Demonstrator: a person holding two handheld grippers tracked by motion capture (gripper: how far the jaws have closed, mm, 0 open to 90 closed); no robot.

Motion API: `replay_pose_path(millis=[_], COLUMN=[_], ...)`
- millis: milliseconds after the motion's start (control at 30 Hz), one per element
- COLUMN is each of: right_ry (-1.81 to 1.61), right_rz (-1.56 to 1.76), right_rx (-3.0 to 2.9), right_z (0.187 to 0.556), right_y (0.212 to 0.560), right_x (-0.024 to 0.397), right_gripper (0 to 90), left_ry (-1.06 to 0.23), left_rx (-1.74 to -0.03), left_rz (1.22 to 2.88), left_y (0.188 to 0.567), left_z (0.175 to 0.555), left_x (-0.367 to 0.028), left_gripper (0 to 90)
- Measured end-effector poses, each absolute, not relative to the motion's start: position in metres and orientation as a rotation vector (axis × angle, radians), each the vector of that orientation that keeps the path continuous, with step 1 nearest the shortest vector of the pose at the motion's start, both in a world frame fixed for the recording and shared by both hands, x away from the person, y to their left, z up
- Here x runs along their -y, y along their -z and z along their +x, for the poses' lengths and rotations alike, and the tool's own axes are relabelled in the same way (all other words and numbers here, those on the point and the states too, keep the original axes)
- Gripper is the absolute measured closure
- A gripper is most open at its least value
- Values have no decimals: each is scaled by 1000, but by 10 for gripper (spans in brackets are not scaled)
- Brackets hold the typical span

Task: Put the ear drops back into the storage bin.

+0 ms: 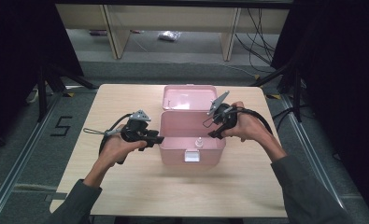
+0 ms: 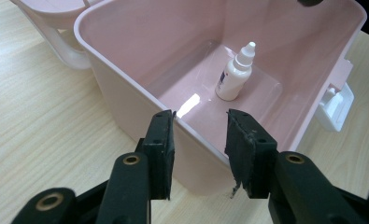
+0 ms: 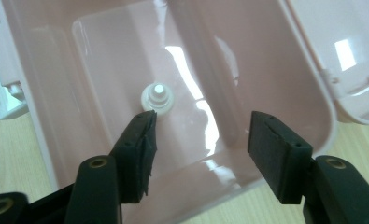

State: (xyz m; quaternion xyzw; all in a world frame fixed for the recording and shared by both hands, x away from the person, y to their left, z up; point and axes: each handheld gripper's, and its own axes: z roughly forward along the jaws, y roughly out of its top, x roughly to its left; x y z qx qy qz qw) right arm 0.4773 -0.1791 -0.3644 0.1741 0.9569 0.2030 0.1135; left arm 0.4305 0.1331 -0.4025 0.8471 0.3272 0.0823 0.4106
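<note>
Bottle (image 2: 236, 72) stands upright on the floor of the open pink box (image 1: 169, 142), toward the latch (image 1: 192, 156) wall at 6 o'clock; lid (image 1: 188, 97) thrown back at 12. Placing looks done. Left gripper (image 2: 200, 135) straddles the box's 9 o'clock wall, jaws spread either side, pads seemingly not pressing. Right gripper (image 3: 201, 144) hangs over the interior from 3 o'clock, jaws apart and empty, bottle cap beside one pad. Likely left: withdraw, close lid, fasten latch.
</note>
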Motion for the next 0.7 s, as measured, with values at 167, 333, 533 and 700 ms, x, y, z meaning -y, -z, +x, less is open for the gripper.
replay_pose_path(millis=[167,333,533,700], right_ry=[-683,-765,-869,-952], right_rz=[564,634,676,738], right_rx=[-2751,-2681,-2621,-2550], right_z=[476,474,472,469], right_y=[358,357,359,363], right_x=[193,208,224,237], right_gripper=[415,413,412,411], left_ry=[-204,-203,-194,-194], left_rx=[-823,-824,-830,-840], left_rz=[2134,2134,2133,2126], left_y=[402,402,403,403], left_z=[431,431,431,432], left_x=[-133,-133,-134,-135], left_gripper=[613,612,583,555])
